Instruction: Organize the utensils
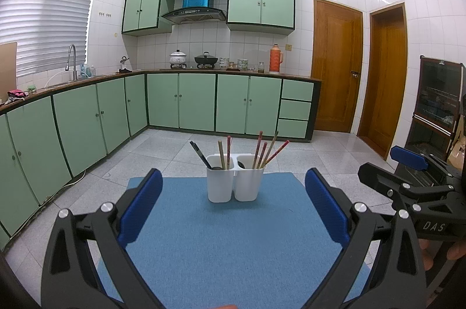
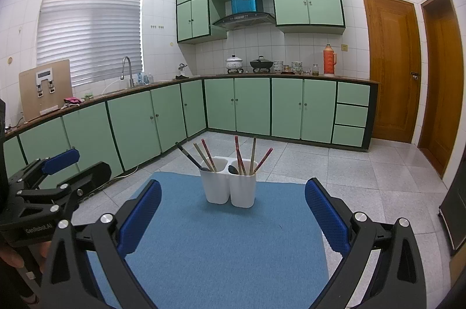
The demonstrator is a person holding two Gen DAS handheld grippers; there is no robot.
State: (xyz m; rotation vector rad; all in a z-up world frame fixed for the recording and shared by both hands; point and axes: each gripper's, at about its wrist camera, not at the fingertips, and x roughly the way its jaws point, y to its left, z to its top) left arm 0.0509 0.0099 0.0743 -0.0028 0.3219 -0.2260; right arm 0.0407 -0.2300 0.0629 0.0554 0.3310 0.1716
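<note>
Both grippers, left gripper (image 1: 233,207) and right gripper (image 2: 233,216), gape before holder (image 1: 235,184).

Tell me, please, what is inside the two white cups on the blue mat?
The left cup holds two chopsticks and a dark-handled utensil. The right cup holds four chopsticks and a dark spoon-like head. Their lower ends are hidden by the cup walls.

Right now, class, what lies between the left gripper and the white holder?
Only bare blue mat; the left wrist view shows nothing between the left gripper and the holder.
</note>
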